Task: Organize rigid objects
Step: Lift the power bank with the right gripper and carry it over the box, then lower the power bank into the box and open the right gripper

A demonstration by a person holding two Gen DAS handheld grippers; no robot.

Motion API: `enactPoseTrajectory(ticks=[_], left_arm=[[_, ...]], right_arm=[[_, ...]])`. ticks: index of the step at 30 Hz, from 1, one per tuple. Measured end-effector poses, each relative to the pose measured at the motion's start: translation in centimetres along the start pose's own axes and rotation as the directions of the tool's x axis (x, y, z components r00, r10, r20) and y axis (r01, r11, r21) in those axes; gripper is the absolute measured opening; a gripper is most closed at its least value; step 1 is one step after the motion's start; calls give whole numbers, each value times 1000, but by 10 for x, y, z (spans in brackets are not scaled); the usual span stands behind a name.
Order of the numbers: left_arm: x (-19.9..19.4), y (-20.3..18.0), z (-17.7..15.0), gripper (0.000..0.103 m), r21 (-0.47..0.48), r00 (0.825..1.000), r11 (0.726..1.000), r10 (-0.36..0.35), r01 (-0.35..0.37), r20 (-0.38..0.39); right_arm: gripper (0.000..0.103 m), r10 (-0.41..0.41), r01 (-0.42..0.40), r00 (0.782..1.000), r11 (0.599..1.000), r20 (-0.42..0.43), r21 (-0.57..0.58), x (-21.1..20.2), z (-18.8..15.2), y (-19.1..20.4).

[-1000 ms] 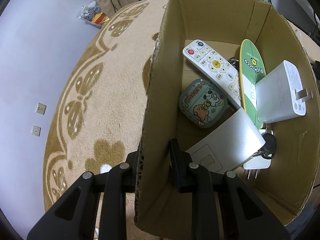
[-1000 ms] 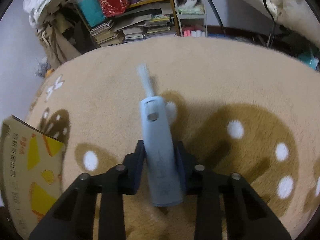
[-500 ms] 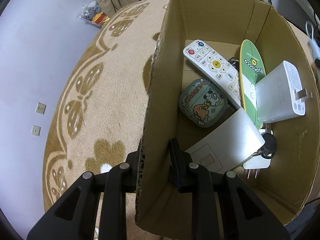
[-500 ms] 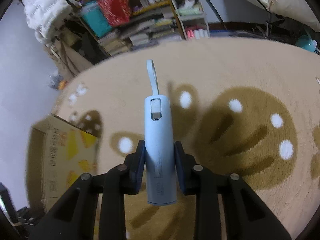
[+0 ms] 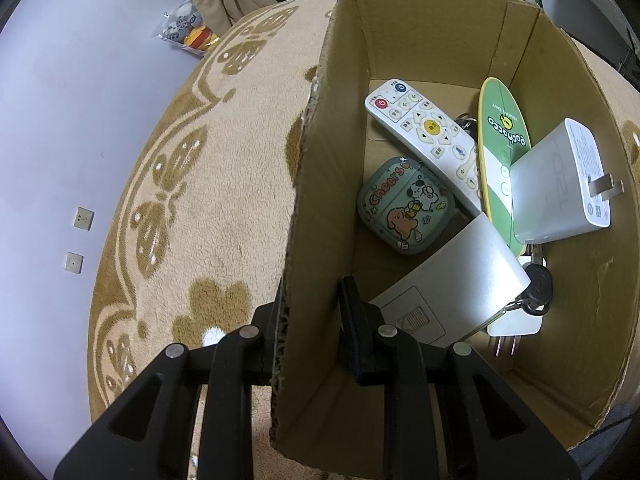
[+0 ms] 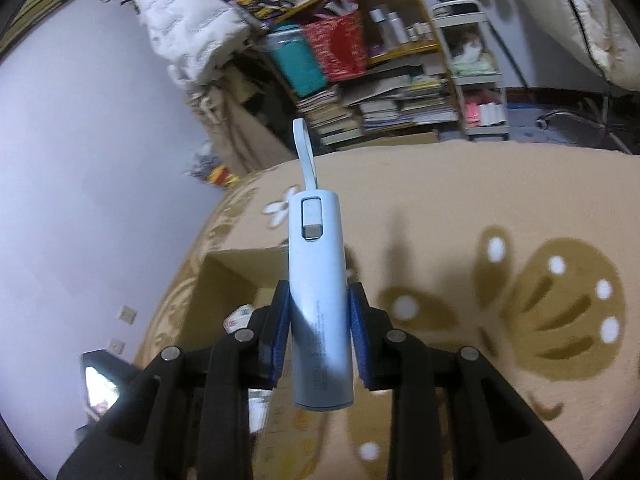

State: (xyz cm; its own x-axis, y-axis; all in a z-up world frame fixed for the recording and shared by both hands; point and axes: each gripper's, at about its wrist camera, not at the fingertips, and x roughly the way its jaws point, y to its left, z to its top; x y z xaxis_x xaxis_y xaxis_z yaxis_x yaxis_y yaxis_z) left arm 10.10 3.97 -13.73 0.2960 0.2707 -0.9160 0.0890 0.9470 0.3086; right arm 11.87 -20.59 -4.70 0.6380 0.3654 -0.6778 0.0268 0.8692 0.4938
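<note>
My left gripper (image 5: 310,312) is shut on the near-left wall of an open cardboard box (image 5: 440,28), one finger outside and one inside. Inside lie a white remote (image 5: 424,136), a cartoon-printed case (image 5: 404,204), a green oval board (image 5: 504,152), a white charger (image 5: 560,188), a white flat device (image 5: 448,280) and a black key (image 5: 538,284). In the right wrist view my right gripper (image 6: 320,320) is shut on a pale blue power bank (image 6: 318,296) with a loop strap, held in the air above the carpet, with the same box (image 6: 232,280) below and behind it.
The box stands on a beige carpet (image 5: 192,200) with brown patterns. A pale wall (image 5: 60,100) with two sockets runs on the left. Shelves with books and bags (image 6: 360,92) stand beyond the carpet, and a small packet (image 5: 188,28) lies at the wall.
My right gripper has risen and tipped up with the power bank, so the shelves and the box have come into its view. The left gripper and the box have not moved.
</note>
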Motion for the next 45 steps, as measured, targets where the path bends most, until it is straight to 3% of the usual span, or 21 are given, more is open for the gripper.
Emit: enactPoseTrajectory(ticks=[7, 17, 22, 25, 35, 39, 42, 44, 45], left_arm=[[0, 0, 0, 22, -2, 1000, 1000, -3, 3, 0], [0, 0, 0, 22, -3, 1000, 1000, -8, 8, -1], [-1, 0, 0, 22, -2, 1000, 1000, -12, 12, 1], [-2, 0, 0, 22, 2, 1000, 1000, -5, 5, 8], [-10, 1, 0, 22, -4, 999, 1000, -9, 9, 42], [-24, 5, -1, 23, -24, 994, 1000, -18, 20, 104], [-31, 4, -3, 28, -14, 992, 1000, -17, 18, 128], [-37, 3, -5, 31, -3, 989, 1000, -19, 19, 149], [-41, 3, -6, 33, -2, 986, 1000, -18, 19, 166]], right_arm=[[30, 86, -90, 991, 995, -102, -39, 26, -21, 30], [30, 73, -103, 975, 986, -212, -133, 44, -42, 49], [29, 59, -90, 977, 986, -207, -142, 42, -41, 47], [29, 107, -132, 974, 984, -199, -122, 38, -37, 49], [29, 29, -51, 978, 993, -209, -102, 31, -36, 48], [30, 6, -30, 977, 993, -213, -114, 24, -35, 49], [43, -16, -9, 980, 992, -197, -125, 14, -32, 50], [60, -30, 6, 984, 991, -178, -134, 4, -31, 50], [61, -37, 12, 985, 989, -168, -145, -1, -30, 51]])
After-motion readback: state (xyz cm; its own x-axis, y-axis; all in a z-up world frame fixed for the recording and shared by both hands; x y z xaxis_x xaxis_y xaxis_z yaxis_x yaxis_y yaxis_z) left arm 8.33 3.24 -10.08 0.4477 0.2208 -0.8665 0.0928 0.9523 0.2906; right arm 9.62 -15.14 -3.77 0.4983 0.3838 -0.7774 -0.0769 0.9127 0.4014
